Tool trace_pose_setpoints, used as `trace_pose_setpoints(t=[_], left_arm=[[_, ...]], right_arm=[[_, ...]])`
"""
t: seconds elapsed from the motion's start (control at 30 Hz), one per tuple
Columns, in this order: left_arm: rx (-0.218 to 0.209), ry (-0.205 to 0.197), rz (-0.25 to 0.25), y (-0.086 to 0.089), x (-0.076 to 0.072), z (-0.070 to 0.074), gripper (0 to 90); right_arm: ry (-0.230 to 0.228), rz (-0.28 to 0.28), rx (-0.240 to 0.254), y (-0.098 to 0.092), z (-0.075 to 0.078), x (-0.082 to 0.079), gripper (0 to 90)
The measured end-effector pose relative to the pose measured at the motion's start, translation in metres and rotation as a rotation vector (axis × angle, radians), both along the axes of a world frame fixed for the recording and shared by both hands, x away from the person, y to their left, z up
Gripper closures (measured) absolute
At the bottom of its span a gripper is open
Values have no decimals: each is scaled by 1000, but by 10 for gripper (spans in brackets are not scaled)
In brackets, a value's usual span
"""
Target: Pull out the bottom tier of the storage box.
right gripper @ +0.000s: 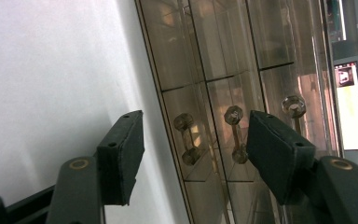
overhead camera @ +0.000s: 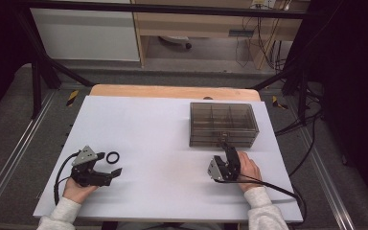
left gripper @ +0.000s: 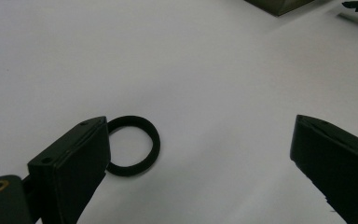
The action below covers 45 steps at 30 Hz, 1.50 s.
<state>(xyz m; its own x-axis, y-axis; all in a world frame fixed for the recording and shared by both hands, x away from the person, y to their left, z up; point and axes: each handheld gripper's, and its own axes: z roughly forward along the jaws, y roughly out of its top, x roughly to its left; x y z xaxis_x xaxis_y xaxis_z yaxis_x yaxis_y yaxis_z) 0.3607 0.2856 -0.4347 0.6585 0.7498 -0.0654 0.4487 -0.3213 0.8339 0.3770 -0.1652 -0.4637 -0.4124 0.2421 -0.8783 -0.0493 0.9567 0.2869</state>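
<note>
A smoky see-through drawer box stands at the right back of the white table top. My right gripper points at its front face. In the right gripper view this gripper has its jaws apart, with the box's small drawer handle in the gap between them and no pad touching it. A black ring lies flat at the left front. My left gripper rests just below it, pointing right. In the left gripper view the left gripper stands wide open, and the ring lies beside its left jaw, outside the gap.
The white sheet covers a wooden table whose far edge shows behind it. Black frame bars and cables run along both sides. A cable trails from the right gripper across the front right corner.
</note>
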Motion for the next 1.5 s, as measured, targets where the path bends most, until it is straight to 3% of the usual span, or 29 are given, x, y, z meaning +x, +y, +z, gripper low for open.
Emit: trace_pose_setpoints(t=[0.23, 0.6, 1.5], left_arm=[[1, 0, 0, 0, 0, 0, 46], [0, 0, -3, -1, 0, 0, 46], [3, 0, 3, 0, 0, 0, 47]], right_arm=[[-60, 0, -4, 2, -4, 1, 411], [-86, 1, -46, 3, -12, 4, 482], [-161, -8, -86, 5, -27, 9, 680]])
